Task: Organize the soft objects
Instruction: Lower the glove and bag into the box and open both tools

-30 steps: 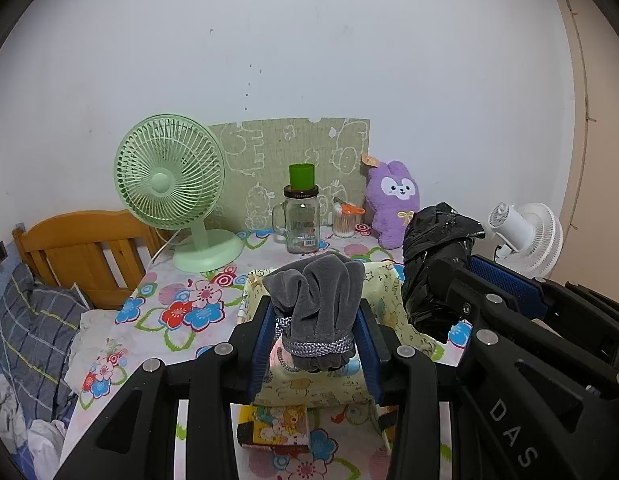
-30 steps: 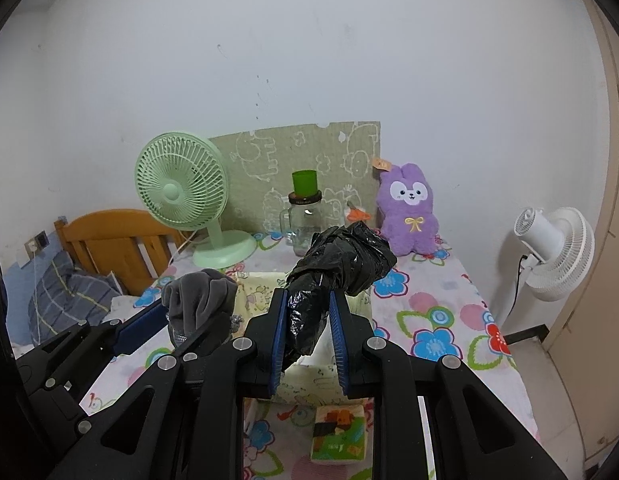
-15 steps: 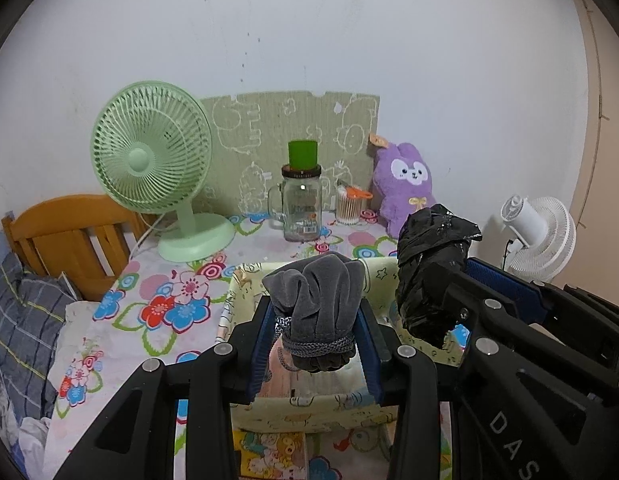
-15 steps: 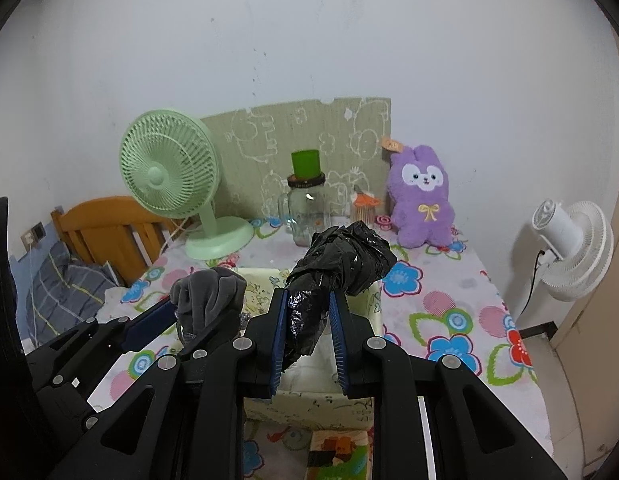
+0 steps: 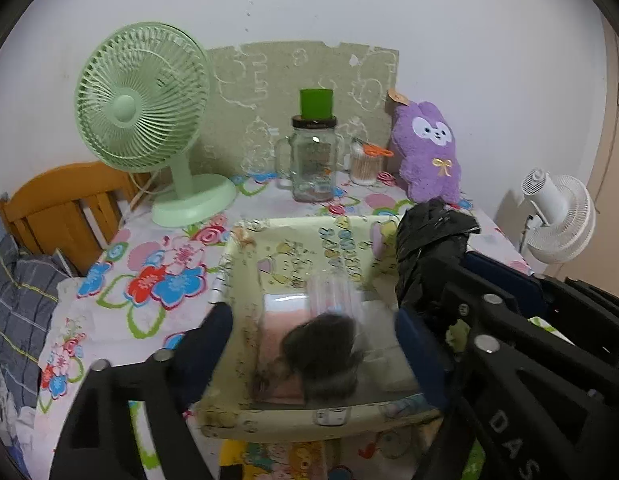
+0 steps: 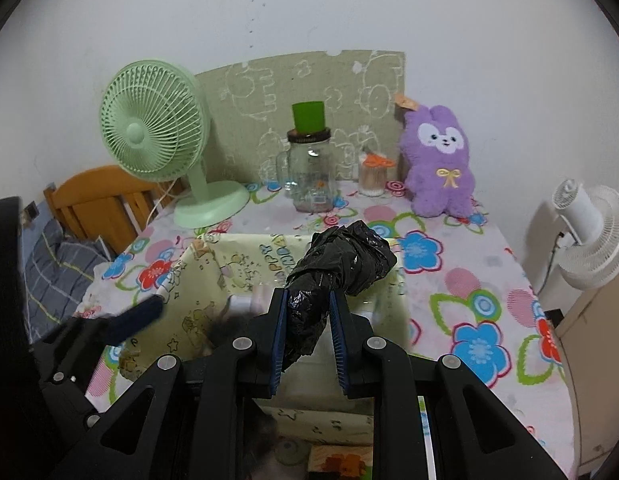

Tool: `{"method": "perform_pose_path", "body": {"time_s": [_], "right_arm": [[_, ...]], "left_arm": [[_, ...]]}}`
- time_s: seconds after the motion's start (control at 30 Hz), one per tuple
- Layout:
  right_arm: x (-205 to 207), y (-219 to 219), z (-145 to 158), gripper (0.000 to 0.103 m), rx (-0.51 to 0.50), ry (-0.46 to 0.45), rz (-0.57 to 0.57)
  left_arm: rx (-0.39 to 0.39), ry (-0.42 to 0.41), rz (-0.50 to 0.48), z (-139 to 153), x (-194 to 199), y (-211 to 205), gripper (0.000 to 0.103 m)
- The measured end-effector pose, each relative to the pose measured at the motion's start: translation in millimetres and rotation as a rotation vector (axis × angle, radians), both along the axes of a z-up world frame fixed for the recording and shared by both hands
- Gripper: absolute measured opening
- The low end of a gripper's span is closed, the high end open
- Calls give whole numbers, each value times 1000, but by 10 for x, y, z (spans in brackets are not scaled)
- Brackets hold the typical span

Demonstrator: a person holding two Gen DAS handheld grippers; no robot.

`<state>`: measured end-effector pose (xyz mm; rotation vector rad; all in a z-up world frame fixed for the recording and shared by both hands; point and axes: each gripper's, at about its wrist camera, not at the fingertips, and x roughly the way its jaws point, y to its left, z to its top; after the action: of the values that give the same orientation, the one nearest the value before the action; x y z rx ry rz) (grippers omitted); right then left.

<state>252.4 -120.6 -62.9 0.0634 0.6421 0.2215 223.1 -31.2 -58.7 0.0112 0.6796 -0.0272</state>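
The left gripper (image 5: 313,348) has just been opened wide; the blurred grey cloth bundle (image 5: 323,354) is seen between its jaws, untouched, inside the yellow fabric bin (image 5: 245,280). A crumpled black plastic bag (image 6: 333,276) is clamped by the right gripper (image 6: 307,340) above that bin.

Your left gripper (image 5: 313,340) tilts downward, and its jaws have just been opening: they now stand wide, blurred, with the grey bundle (image 5: 323,354) loose between them and touched by neither pad. Your right gripper (image 6: 307,336) sits just beside it, angled down the same way, its jaws drawn close and pressing on the crumpled black bag (image 6: 337,272), which sticks out past the fingertips.
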Motion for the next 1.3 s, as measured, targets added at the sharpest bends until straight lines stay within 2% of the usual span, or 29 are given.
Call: {"method": "perform_pose_path", "body": {"time_s": [0.23, 0.4, 0.47, 0.5, 0.53, 0.6, 0.63, 0.7, 1.07, 1.23, 1.3], "right_arm": [[153, 78, -122, 24, 19, 30, 27], [242, 87, -202, 24, 1, 61, 12], [260, 85, -221, 29, -1, 76, 9], [259, 82, -224, 37, -5, 80, 4], [249, 80, -221, 55, -10, 78, -4], [216, 54, -205, 79, 6, 72, -4], [183, 39, -189, 82, 16, 56, -14], [136, 24, -152, 83, 10, 35, -38], [-163, -32, 11, 86, 8, 17, -69], [-359, -80, 124, 96, 30, -14, -94], [-445, -94, 171, 97, 35, -30, -101]], "left_arm": [[-31, 55, -28, -107, 90, 71, 88], [-11, 54, -43, -134, 89, 23, 90], [-6, 57, -43, -135, 89, 18, 90], [-9, 58, -49, -131, 84, 14, 91], [-14, 60, -52, -128, 82, 15, 91], [-26, 64, -60, -111, 70, 16, 92], [-27, 63, -59, -101, 61, 15, 93], [-14, 65, -43, -80, 38, 7, 96], [-25, 48, -36, 70, -248, -17, 100], [-31, 17, -43, 172, -412, -27, 101], [-27, 1, -43, 217, -497, -39, 102]]}}
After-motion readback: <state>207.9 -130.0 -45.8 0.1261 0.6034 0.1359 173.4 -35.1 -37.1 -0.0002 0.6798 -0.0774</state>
